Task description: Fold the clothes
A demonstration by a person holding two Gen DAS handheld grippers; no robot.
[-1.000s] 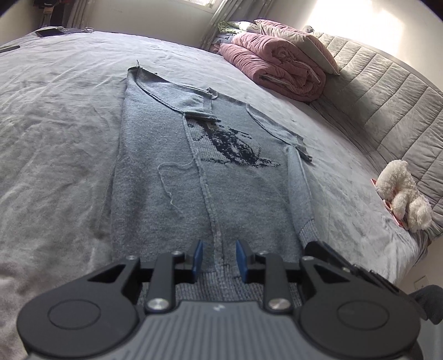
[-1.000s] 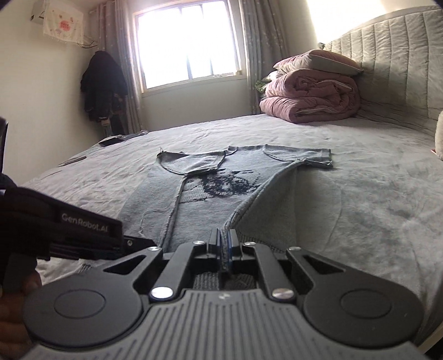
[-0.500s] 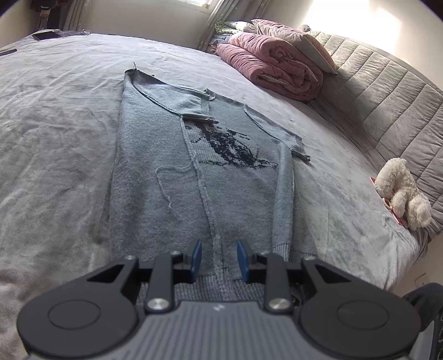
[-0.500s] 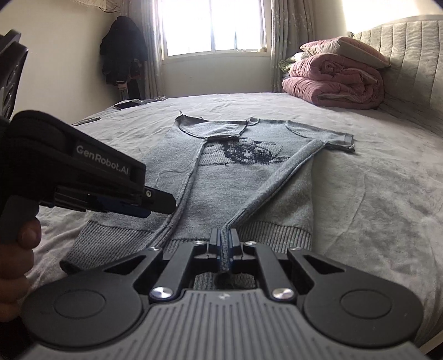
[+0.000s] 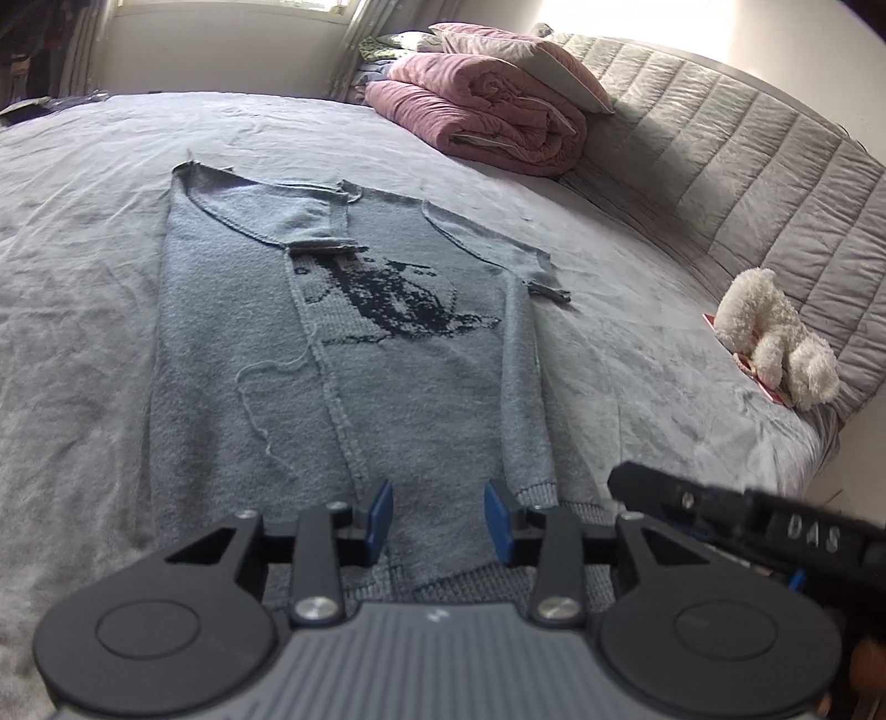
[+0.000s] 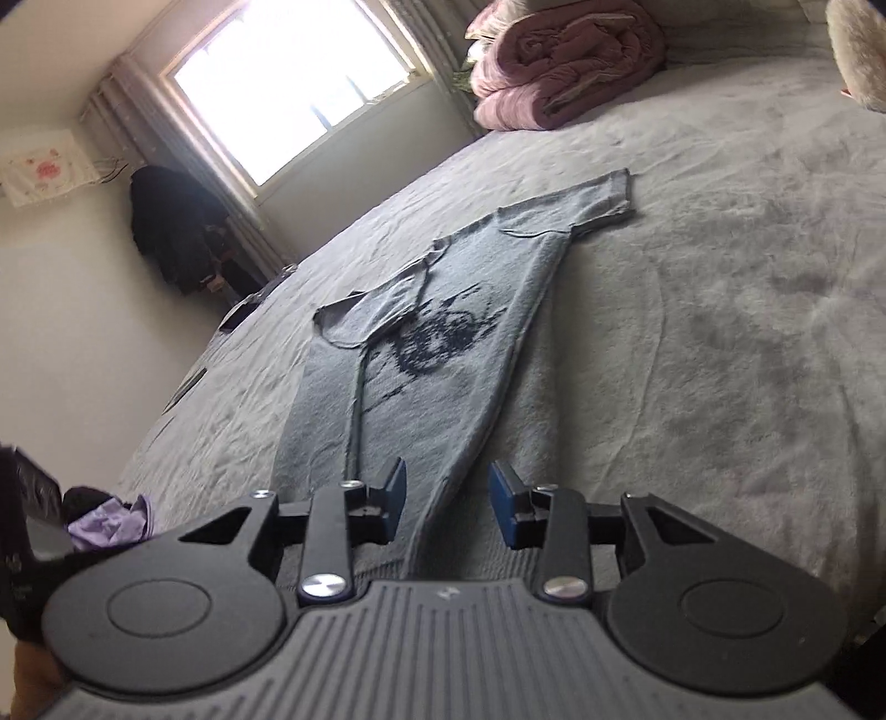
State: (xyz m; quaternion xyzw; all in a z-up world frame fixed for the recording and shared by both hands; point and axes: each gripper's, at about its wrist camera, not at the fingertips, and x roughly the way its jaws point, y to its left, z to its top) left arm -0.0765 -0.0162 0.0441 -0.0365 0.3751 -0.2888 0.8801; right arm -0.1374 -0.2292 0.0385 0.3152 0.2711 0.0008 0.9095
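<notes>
Both of my grippers hover over the near hem of the grey sweater, which lies flat along the bed with its sides folded in. My left gripper and right gripper are opening, pads clear of the knit, grasping nothing.

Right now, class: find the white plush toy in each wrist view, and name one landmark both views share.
Left wrist view: the white plush toy lies at the right edge, on the bed beside the quilted headboard.
Right wrist view: only a sliver of it shows, cut off in the top right corner.
Shared landmark: the folded pink quilt, at the top of both pictures, beyond the grey sweater.
</notes>
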